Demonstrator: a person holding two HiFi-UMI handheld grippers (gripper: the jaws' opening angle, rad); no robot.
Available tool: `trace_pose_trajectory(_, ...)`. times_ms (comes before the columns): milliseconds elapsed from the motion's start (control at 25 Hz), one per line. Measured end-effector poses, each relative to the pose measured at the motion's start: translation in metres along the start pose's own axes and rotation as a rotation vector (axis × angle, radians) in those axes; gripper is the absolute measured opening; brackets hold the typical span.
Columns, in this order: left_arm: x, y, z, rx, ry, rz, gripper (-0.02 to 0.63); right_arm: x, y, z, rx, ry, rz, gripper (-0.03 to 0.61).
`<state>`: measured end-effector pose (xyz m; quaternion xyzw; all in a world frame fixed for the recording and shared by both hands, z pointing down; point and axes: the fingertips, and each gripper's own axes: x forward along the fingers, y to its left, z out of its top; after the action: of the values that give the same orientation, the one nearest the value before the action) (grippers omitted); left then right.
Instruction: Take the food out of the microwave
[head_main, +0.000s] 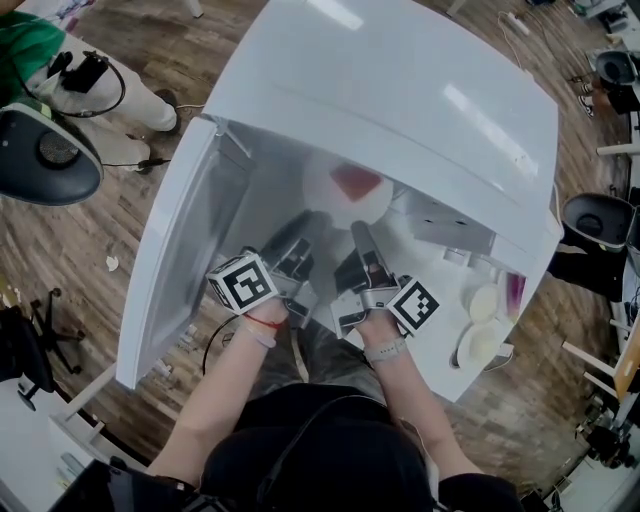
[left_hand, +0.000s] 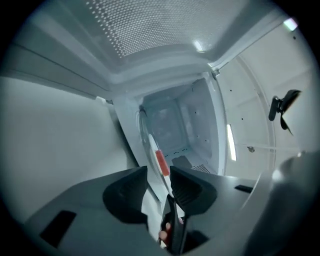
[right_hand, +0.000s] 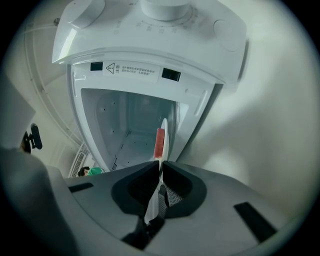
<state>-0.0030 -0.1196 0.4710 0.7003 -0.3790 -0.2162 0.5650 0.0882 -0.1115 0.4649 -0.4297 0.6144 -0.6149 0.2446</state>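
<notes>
Removal step: right gripper (right_hand: 159, 167) pinches the plate (right_hand: 165, 127) rim; my left gripper (left_hand: 159, 175) gapes around it, ungripped. Next: close left, withdraw level.

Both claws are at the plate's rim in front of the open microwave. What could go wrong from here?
1. The left claw stands open around the rim of the plate, so only the right claw grips it. Held at one edge, the plate may sag or twist.
2. The red food lies loose on top and could slide off if the plate tilts.
</notes>
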Motion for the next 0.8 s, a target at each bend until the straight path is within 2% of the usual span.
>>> trace_pose_trajectory(80,0.000,0.001,-0.002,-0.057,-0.001,-0.008,0.133,-0.002,0.000,-0.002,0.003,0.009,0.004,0.039)
trace_pose_trajectory(280,-0.001,0.001,-0.009,-0.124,0.003,-0.017,0.124,-0.009,-0.001,-0.006,-0.006,0.036,0.008,0.040)
trace_pose_trajectory(400,-0.003,0.001,-0.010,-0.145,-0.005,-0.023,0.052,-0.011,-0.002,-0.008,-0.015,0.050,0.009,0.040)
trace_pose_trajectory(560,-0.003,-0.003,-0.011,-0.194,-0.021,-0.057,0.041,-0.013,-0.003,-0.008,-0.021,0.059,0.008,0.040)
trace_pose_trajectory(720,-0.003,-0.005,-0.012,-0.224,-0.028,-0.070,0.035,-0.012,-0.003,-0.002,-0.116,0.077,-0.007,0.040)
trace_pose_trajectory(800,-0.003,-0.004,-0.012,-0.234,-0.032,-0.073,0.034,-0.011,-0.005,0.002,-0.130,0.070,-0.023,0.041)
